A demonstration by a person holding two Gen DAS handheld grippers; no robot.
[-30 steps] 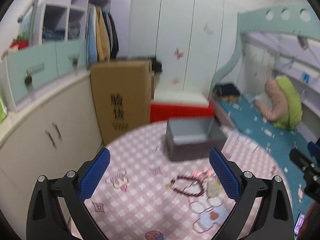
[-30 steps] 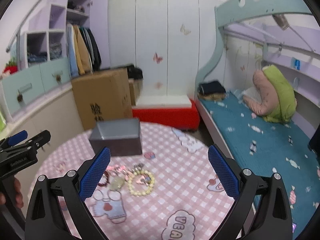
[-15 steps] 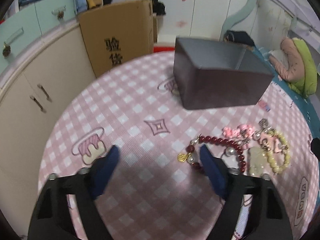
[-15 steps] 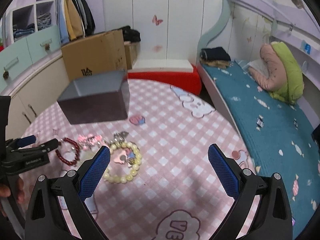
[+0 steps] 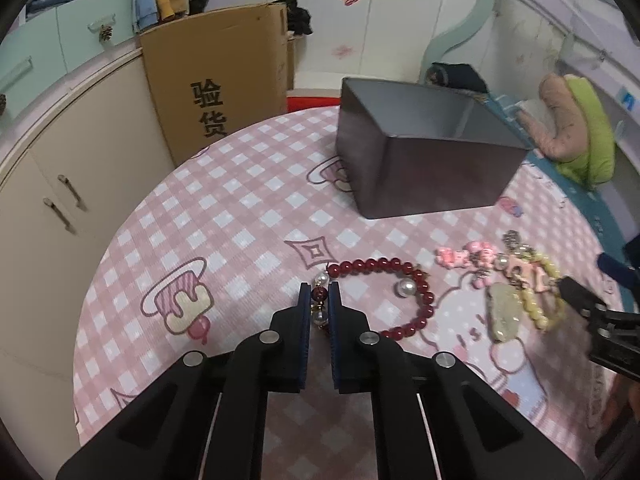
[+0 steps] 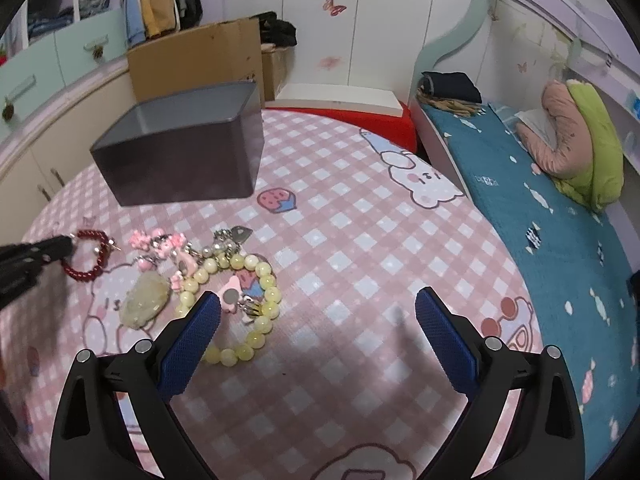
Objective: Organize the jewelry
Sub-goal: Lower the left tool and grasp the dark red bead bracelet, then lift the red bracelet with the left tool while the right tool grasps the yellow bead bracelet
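Red bead bracelet (image 5: 384,292) lies flat on pink checked tablecloth (image 5: 240,216), near table's left side. Left gripper (image 5: 319,300) clenched on bracelet's left edge, pinching dark red bead between blue pads. To bracelet's right: pink charm cluster (image 5: 464,257), pale jade pendant (image 5: 503,312), yellow bead bracelet (image 6: 244,300). Grey open box (image 5: 424,152) stands behind jewelry. Right gripper (image 6: 318,324) spread wide, holding nothing, just beside yellow bead bracelet.

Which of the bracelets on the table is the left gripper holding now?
The dark red bead bracelet, clamped in the left gripper. The pale yellow bead bracelet lies free by the open right gripper.
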